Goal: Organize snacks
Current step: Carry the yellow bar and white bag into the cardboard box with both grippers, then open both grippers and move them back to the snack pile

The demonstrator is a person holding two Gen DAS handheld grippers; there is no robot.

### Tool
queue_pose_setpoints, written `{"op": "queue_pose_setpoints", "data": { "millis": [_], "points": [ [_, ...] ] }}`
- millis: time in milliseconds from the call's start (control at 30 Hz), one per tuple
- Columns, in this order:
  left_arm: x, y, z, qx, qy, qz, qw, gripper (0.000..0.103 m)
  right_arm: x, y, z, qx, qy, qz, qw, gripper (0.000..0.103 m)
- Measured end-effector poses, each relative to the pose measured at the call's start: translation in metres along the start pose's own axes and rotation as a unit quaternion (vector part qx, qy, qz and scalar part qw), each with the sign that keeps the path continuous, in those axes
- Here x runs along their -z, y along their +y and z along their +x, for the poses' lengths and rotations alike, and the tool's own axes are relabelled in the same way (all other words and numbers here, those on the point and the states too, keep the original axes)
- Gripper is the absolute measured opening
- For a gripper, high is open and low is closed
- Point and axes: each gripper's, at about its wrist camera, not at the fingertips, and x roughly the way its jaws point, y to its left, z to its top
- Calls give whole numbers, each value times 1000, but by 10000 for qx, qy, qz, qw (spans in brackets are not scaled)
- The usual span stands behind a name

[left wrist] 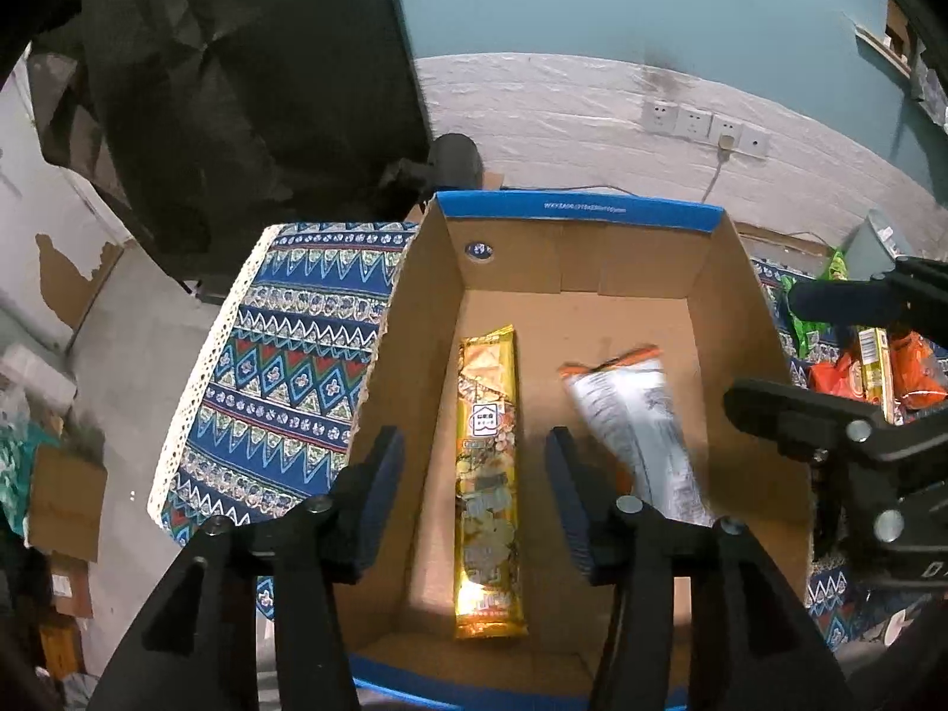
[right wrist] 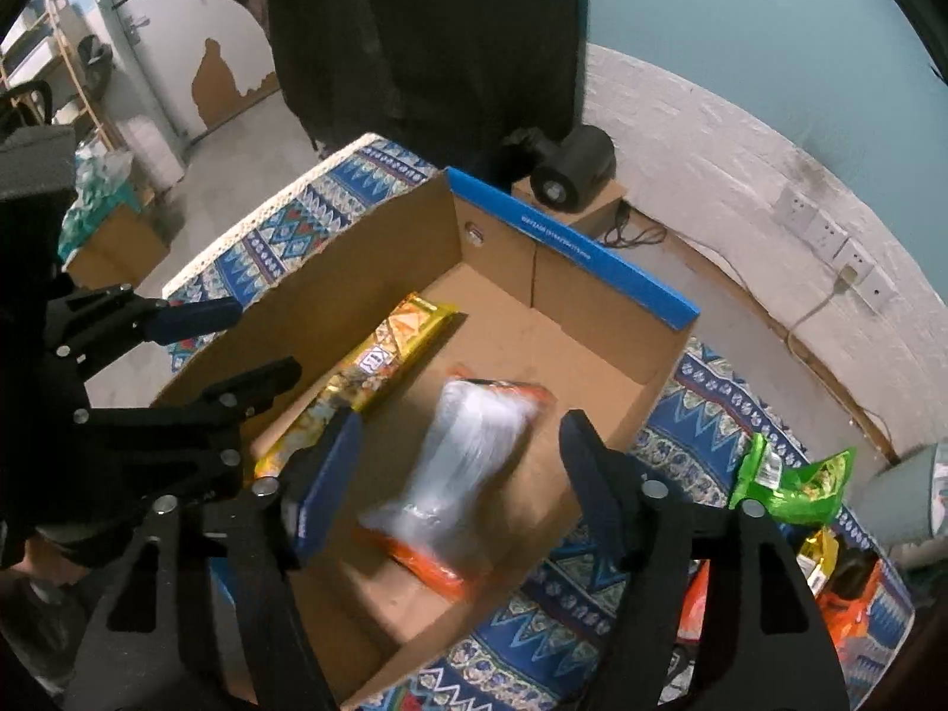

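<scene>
both tongs hang over the open cardboard box (left wrist: 740, 308), which sits on a tabletop covered with a patterned blue cloth (left wrist: 284, 367). the left tongs (left wrist: 474, 509) stand open with nothing between the pads; the long gold snack bar (left wrist: 489, 474) lies on the box floor below the gap, untouched, along the box's left wall, its long axis running from the near wall toward the far blue-edged wall. the right tongs (right wrist: 456, 486) are also open and grip nothing; the white and orange snack packet (right wrist: 456, 468) lies beneath them in the right half of the box. it is blurred, so whether it has fully settled i cannot tell. its long axis runs roughly the same way as the bar's, tilted a little, and the two lie apart.

judging by this, both pieces are in the box and the next pick has to come from the loose snacks still on the cloth beyond the box's right wall: a green bag (right wrist: 794, 474) near the tabletop's far right side, and orange packets (left wrist: 883, 373) with a gold one among them closer in. that pile lies to the right of both tongs, so the right hand is clearly the nearer one; it would need to clear the box wall first. the green bag lies crumpled, with no clean long axis to square up to.
</scene>
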Motion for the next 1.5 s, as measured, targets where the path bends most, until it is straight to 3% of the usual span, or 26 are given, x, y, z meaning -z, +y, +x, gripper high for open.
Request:
{"op": "queue_pose_setpoints", "data": {
  "millis": [167, 267, 433, 667, 1067, 1500],
  "points": [
    [-3, -10, -14, 90, -174, 49, 9998, 60, 6, -11, -20, 48, -124, 99, 9999, 73],
    [-6, -20, -19, 149, -215, 124, 9996, 61, 15, -20, -33, 180, -190, 114, 9996, 76],
    [-8, -45, -29, 367, -255, 297, 9986, 69, 34, -43, -52, 301, -191, 257, 9990, 77],
    [-7, -87, -40, 614, -271, 650, 9956, 74, 62, -75, -81, 516, -248, 493, 9971, 79],
    [-1, -142, -49, 847, -125, 1069, 9906, 80, 117, -127, -117, 867, -239, 869, 9922, 80],
    [7, -200, -40, 978, 242, 1443, 9844, 81, 177, -185, -136, 1193, -60, 1574, 9803, 81]
  ]
}}
